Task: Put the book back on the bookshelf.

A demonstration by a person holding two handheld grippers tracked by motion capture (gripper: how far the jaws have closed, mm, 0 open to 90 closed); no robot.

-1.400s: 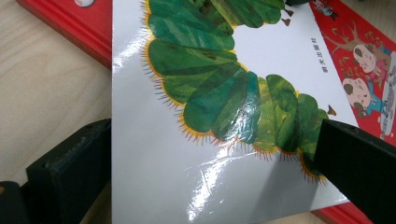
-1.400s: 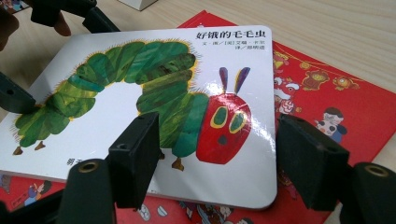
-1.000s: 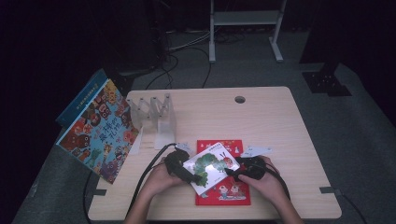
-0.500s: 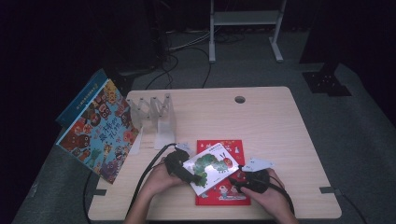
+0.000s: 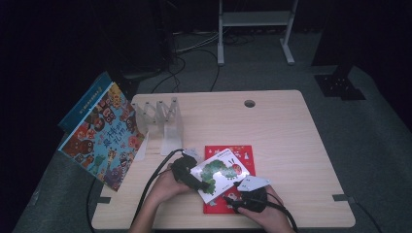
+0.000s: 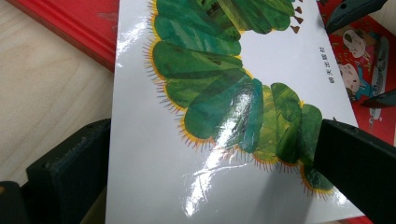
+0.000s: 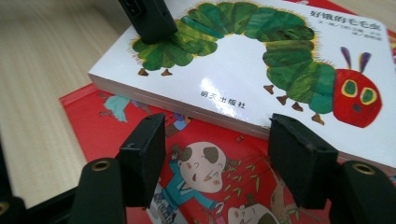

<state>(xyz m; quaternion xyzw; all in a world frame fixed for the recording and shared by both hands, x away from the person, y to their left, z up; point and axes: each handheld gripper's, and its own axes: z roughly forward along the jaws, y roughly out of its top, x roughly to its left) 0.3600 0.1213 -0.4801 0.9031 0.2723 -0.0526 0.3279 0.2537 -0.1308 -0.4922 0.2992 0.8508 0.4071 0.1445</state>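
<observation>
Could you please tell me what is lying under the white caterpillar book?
Under the white caterpillar book lies a red picture book, flat on the wooden table. Its cartoon children show along the near edge; the rest of its cover is hidden beneath.

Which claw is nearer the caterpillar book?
Left. The left claw grips the caterpillar book at its edge; the right claw sits open just short of it, over the red book.

The caterpillar book (image 7: 261, 65) reads 好饿的毛毛虫 at top and 明天出版社 below.
</observation>
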